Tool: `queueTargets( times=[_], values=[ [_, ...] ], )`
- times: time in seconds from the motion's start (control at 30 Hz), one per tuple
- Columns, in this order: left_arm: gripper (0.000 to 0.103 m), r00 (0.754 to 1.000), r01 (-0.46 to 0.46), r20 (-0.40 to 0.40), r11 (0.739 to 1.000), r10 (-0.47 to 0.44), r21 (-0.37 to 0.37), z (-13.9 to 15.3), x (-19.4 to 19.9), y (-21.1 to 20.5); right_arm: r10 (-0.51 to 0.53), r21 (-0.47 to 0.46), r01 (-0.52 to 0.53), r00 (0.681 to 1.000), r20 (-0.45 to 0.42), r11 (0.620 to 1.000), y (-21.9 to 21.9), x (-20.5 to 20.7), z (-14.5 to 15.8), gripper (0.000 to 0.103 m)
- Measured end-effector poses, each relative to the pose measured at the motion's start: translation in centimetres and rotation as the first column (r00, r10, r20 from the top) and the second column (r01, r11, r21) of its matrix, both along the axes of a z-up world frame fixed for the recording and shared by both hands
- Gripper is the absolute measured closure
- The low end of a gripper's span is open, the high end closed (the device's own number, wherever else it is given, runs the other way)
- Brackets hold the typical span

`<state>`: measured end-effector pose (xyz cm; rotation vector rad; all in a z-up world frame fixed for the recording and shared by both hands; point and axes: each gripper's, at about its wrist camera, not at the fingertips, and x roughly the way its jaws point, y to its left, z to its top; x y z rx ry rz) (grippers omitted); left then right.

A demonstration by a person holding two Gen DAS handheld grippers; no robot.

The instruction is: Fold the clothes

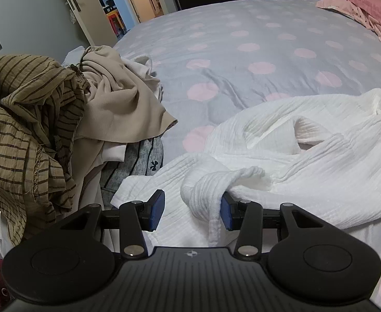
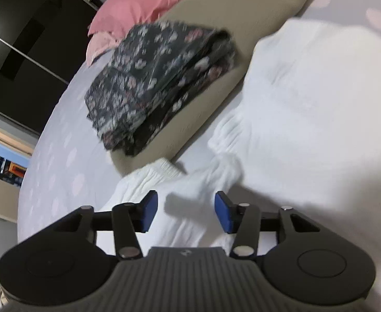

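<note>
A white crinkled garment (image 1: 307, 150) lies rumpled on the dotted bedspread (image 1: 242, 41). My left gripper (image 1: 191, 210) hovers low over its near edge with the jaws open. A raised fold of the white cloth (image 1: 203, 195) stands between the pads and leans on the right pad, while the left pad is apart from it. In the blurred right wrist view the same white garment (image 2: 307, 104) spreads under my right gripper (image 2: 186, 214). This gripper is open too, with only flat cloth beneath the gap and nothing pinched.
A heap of unfolded clothes sits at the left: an olive striped piece (image 1: 26, 119), a beige one (image 1: 117, 104), a grey one (image 1: 143, 156). A folded dark floral garment (image 2: 159, 83) rests on a beige cushion (image 2: 229, 26). A pink pillow (image 1: 367, 10) lies far right.
</note>
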<state>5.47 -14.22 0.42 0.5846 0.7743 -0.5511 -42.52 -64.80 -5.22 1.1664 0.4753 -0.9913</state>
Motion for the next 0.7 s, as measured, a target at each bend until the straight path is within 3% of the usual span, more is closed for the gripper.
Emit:
queueTargets(
  times=[0.07,0.13,0.2,0.33,0.47,0.63,0.7],
  values=[
    [0.061,1.0,0.001,-0.004,1.0,-0.002,-0.001,0.0,0.0,0.1,0.016,0.018,-0.016,1.0,0.002,1.0,-0.1,0.7,-0.6,0.057],
    [0.067,1.0,-0.001,-0.016,1.0,0.001,-0.007,-0.1,0.1,0.3,0.042,0.003,-0.042,0.999,-0.01,0.999,0.1,1.3,-0.5,0.094],
    [0.07,1.0,-0.002,-0.029,1.0,0.002,-0.014,-0.1,0.2,0.4,0.06,-0.046,-0.06,0.998,-0.011,0.997,0.5,1.7,0.3,0.097],
    [0.07,0.999,0.01,-0.038,1.0,-0.011,-0.025,0.0,0.0,0.4,-0.02,-0.226,0.014,1.0,-0.023,0.974,1.7,1.2,3.6,0.099],
    [0.069,0.997,0.058,-0.054,0.997,-0.06,-0.047,0.1,-0.7,0.2,-0.16,-0.437,0.115,0.985,-0.067,0.892,2.9,-0.3,7.2,0.1],
    [0.069,0.997,0.076,-0.029,0.997,-0.077,-0.01,-0.3,-1.6,-0.3,-0.358,-0.551,0.224,0.922,-0.147,0.804,2.6,-2.5,8.8,0.1],
    [0.069,0.998,0.056,-0.026,0.998,-0.056,-0.006,-0.3,-1.4,0.0,-0.403,-0.556,0.233,0.892,-0.206,0.798,1.9,-2.9,8.2,0.1]
  ],
)
